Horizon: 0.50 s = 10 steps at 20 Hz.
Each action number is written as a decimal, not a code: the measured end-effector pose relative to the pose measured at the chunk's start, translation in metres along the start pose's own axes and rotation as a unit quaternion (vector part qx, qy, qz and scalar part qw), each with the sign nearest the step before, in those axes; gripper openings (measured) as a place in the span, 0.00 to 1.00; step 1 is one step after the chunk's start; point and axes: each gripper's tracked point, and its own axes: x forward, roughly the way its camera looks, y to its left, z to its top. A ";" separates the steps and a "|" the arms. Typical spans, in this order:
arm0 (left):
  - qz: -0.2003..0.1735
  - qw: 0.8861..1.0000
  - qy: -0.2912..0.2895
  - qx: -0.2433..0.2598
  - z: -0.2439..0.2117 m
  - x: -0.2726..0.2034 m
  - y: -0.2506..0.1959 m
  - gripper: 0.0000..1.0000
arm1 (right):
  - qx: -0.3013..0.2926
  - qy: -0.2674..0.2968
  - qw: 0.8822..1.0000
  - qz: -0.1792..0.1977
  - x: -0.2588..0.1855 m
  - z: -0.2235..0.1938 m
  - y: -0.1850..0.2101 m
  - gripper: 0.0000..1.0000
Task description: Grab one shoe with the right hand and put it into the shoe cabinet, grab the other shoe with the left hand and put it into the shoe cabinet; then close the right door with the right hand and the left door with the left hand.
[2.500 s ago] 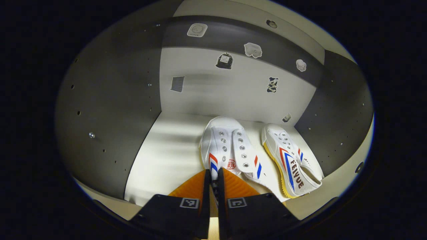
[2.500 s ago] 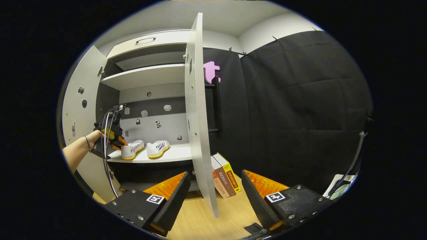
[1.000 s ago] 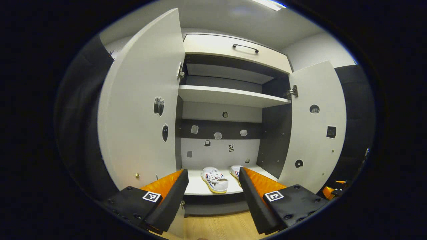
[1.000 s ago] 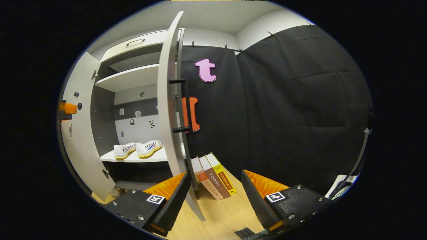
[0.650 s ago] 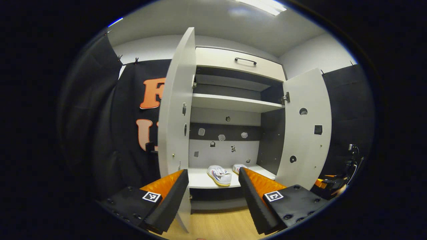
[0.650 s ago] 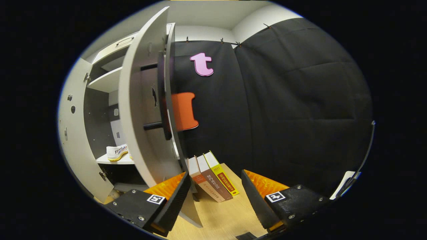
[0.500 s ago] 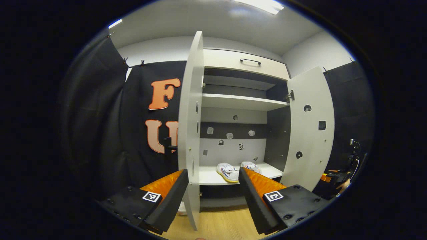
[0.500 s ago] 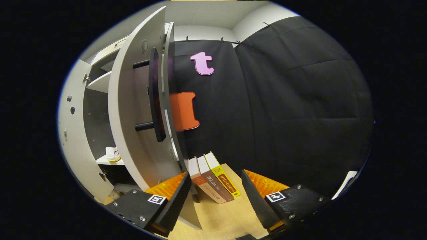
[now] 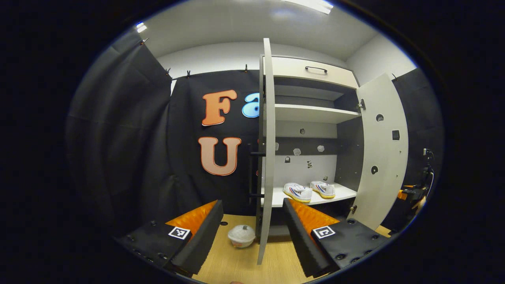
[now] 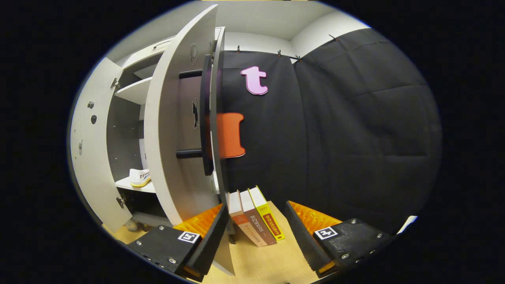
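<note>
White canvas shoes [image 9: 309, 191] on shelf, flat grey doors [image 9: 267, 150] open

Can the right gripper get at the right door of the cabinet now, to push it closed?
Probably yes. The right gripper is open, and the right door stands just ahead of its left finger, nothing between.

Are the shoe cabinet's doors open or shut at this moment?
Both open. The left door stands edge-on, the right door is swung wide, and both shoes show on the shelf between them.
</note>
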 end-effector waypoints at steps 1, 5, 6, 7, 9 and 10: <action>0.005 1.000 0.004 -0.001 -0.005 -0.001 0.006 0.97 | -0.003 -0.002 1.000 0.001 0.000 0.000 0.004 0.90; 0.022 1.000 0.012 -0.010 -0.014 -0.001 0.019 0.97 | 0.004 0.005 0.999 0.031 -0.004 -0.006 0.039 0.89; 0.023 1.000 0.014 -0.014 -0.015 0.000 0.019 0.96 | -0.001 0.005 0.999 0.040 -0.002 -0.004 0.050 0.89; 0.023 0.999 0.016 -0.017 -0.017 -0.001 0.018 0.96 | -0.007 0.005 0.999 0.047 -0.002 -0.003 0.060 0.89; 0.022 0.999 0.020 -0.019 -0.020 -0.001 0.017 0.97 | -0.012 0.007 0.998 0.066 0.000 -0.005 0.079 0.89; 0.022 0.999 0.023 -0.018 -0.021 0.000 0.017 0.97 | -0.009 0.010 0.997 0.077 0.000 -0.006 0.090 0.89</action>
